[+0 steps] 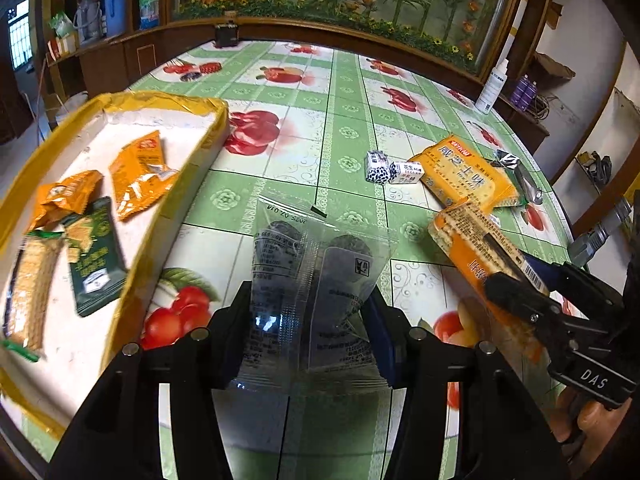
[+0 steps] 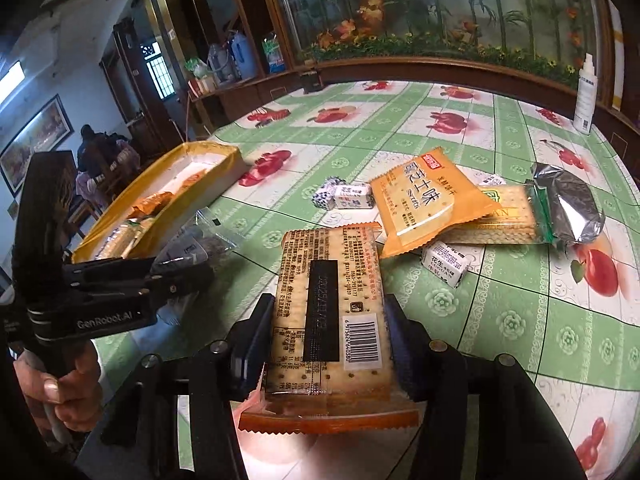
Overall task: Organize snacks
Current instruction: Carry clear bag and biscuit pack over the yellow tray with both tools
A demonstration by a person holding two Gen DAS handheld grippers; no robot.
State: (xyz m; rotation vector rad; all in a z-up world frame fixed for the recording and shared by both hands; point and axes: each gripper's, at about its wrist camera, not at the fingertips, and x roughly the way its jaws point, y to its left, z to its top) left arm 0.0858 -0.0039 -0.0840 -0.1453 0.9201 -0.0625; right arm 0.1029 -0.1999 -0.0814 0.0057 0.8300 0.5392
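Observation:
My left gripper point(image 1: 310, 316) is shut on a clear packet of dark snacks point(image 1: 316, 280), held above the table just right of the yellow-edged tray point(image 1: 172, 216). The tray holds orange packets point(image 1: 138, 174), a green packet point(image 1: 94, 258) and a cracker pack. My right gripper point(image 2: 328, 336) is shut on an orange cracker pack point(image 2: 330, 300), label side up, held above the table. It shows at the right in the left wrist view point(image 1: 486, 256). On the table lie an orange cracker packet point(image 2: 420, 200), small candies point(image 2: 344, 196) and a silver packet point(image 2: 568, 204).
The table has a green fruit-print cloth point(image 2: 520, 312). A white spray bottle point(image 2: 586, 94) stands at the far right edge. A dark small box point(image 1: 227, 35) sits at the far edge. Wooden shelves and a painted panel stand behind.

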